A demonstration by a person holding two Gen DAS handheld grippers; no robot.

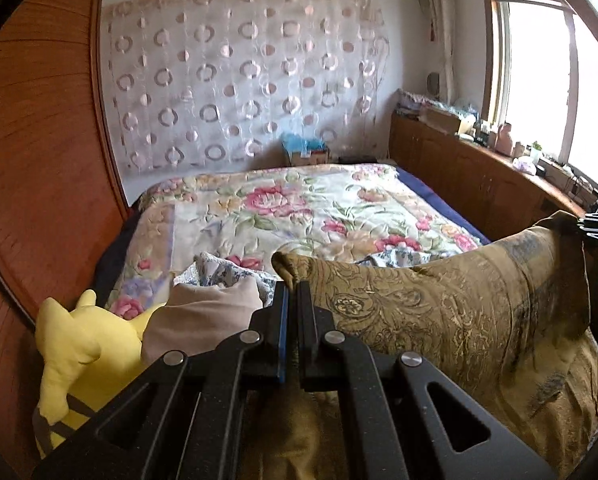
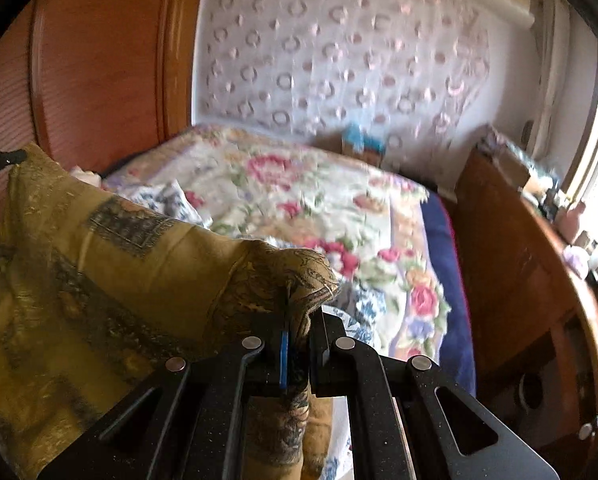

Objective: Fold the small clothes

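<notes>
The olive-gold patterned cloth garment (image 1: 451, 300) hangs stretched between the left gripper (image 1: 293, 292) and right gripper (image 2: 299, 320), each clamped on one top corner, its long edge running across above the near edge of the flowered bed quilt (image 1: 283, 208).

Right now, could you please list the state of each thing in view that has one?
Left tongs: shut on a corner of the garment.
Right tongs: shut on another corner.
Garment: lifted, stretched between both tongs, sagging in the middle.
Quilt: spread flat over the bed.
Toy: lying at the bed's edge.
Floral cloth: crumpled on the quilt.
</notes>
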